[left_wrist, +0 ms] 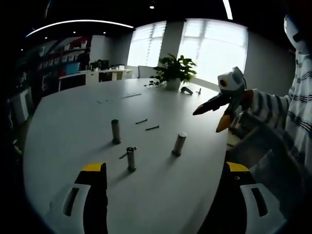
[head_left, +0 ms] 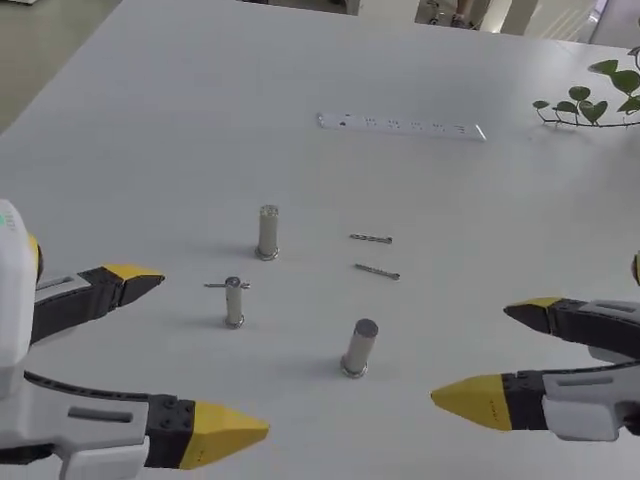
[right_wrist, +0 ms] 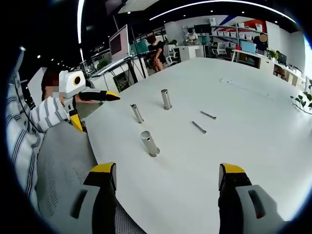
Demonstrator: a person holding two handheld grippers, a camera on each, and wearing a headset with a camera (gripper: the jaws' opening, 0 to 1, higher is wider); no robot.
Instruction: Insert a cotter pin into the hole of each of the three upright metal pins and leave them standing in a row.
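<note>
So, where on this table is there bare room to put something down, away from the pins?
Bare table lies between the power strip and the back pin, and right of the two loose cotter pins, toward the plant. It is crowded among the three pins, between the left gripper and right gripper.

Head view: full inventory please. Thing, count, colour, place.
metal pins: 3, silver, standing mid-table: back pin, front-left pin, front-right pin
loose cotter pins: 2, grey, lying right of the back pin: far cotter pin, near cotter pin
fitted cotter pin: 1, grey, through the front-left pin's top
power strip: 1, white, far side of table
plant: 1, green, far right edge
table: 1, white
left gripper: 1, white and black, yellow tips, open, lower left
right gripper: 1, same colours, open, lower right
</note>
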